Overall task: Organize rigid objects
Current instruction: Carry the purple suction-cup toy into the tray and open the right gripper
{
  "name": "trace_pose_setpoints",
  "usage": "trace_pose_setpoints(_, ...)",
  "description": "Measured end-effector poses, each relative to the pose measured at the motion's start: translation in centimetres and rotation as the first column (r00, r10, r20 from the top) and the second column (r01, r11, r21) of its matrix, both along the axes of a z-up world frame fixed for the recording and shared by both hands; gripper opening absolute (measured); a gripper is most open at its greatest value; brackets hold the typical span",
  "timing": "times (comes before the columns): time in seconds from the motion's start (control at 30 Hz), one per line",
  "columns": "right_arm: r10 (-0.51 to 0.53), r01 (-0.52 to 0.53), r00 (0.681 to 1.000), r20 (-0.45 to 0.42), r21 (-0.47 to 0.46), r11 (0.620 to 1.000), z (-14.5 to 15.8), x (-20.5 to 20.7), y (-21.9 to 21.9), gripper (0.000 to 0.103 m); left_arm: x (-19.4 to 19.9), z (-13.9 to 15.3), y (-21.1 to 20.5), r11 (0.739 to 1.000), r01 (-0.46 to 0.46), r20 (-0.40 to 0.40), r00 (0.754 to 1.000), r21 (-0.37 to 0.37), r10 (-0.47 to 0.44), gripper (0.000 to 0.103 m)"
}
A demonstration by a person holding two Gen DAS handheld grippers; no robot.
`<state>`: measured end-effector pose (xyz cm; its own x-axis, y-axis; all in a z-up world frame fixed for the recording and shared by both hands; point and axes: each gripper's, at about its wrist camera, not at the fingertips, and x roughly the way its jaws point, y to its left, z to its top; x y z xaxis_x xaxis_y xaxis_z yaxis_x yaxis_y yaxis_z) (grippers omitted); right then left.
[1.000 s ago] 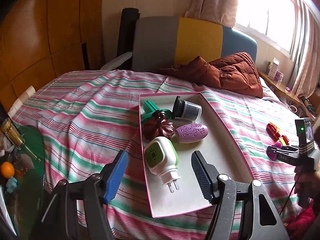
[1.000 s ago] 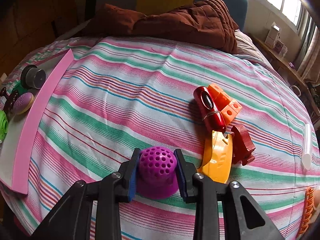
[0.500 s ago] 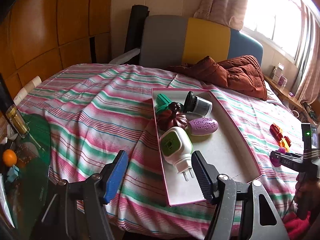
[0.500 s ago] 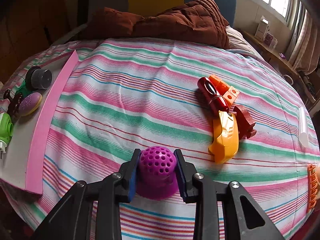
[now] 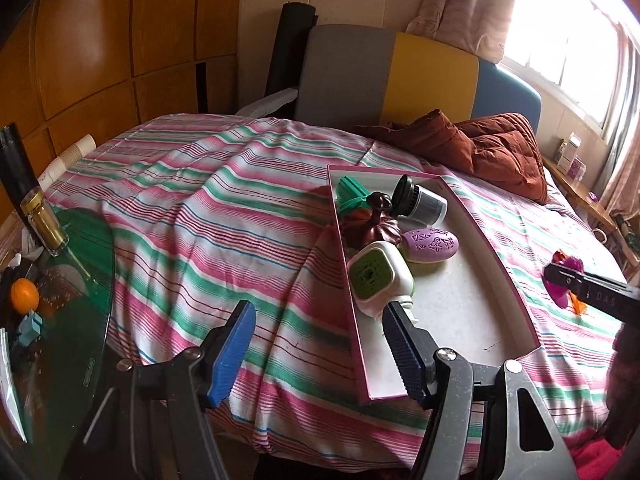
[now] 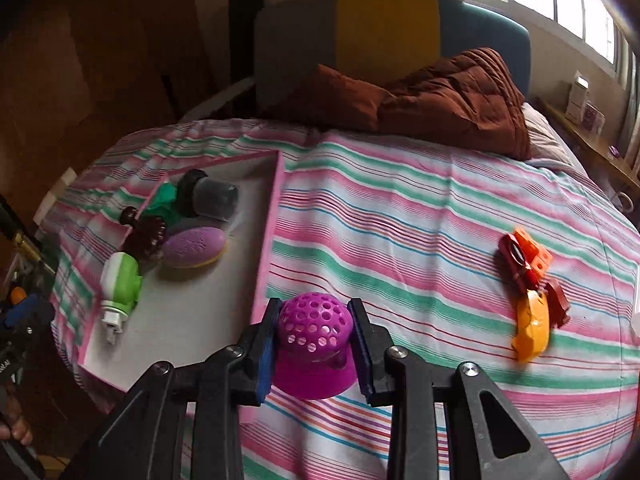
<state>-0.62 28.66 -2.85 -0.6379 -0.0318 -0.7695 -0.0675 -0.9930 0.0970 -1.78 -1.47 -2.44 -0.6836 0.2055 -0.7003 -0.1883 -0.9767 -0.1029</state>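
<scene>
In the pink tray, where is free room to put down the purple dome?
The pink tray is bare in its near half, between the green plug-in and the right wall. Its far left corner is crowded. The right gripper holds the purple dome.

- Bed (image 6: 400, 216): covered by a sheet striped pink, green and white.
- Pink-rimmed tray (image 6: 272, 232): lies on the bed's left part, holding several items.
- Rust-brown quilt (image 6: 452, 96): bunched at the head end.
- Red and orange toy pieces (image 6: 528, 276): clustered together on the sheet, well apart from the tray.
</scene>
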Motion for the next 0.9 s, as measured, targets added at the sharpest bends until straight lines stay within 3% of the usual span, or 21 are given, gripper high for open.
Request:
trace_pose_setpoints(0.37,0.195,-0.194,0.979,0.059,-0.024,0.981,-1.5,-4.6,-8.4,0.032,-0.3,-0.6,-0.5,1.000,-0.007,0.022,1.000,0.007,0.007,0.067)
trace_pose_setpoints(0.63,0.198,-0.193,0.965,0.173,-0.048,0.980,-5.0,-8.4,-10.7,0.032,-0.5,-1.3,-0.5,1.000,-0.005,0.041,0.999,0.002,0.005,0.067)
trace_pose_setpoints(0.77,0.200,-0.207,0.965,0.170,0.026,0.978,-5.4,-8.9,-12.1,0.033,-0.7,-1.6,-0.6,1.000,-0.008,0.049,0.999,0.003,0.008,0.067)
trace_pose_setpoints(0.9,0.196,-0.204,0.967,0.162,0.034,0.978,-5.5,-9.0,-12.1,0.033,-0.7,-1.6,-0.4,1.000,-0.003,0.050,0.999,0.001,0.003,0.067)
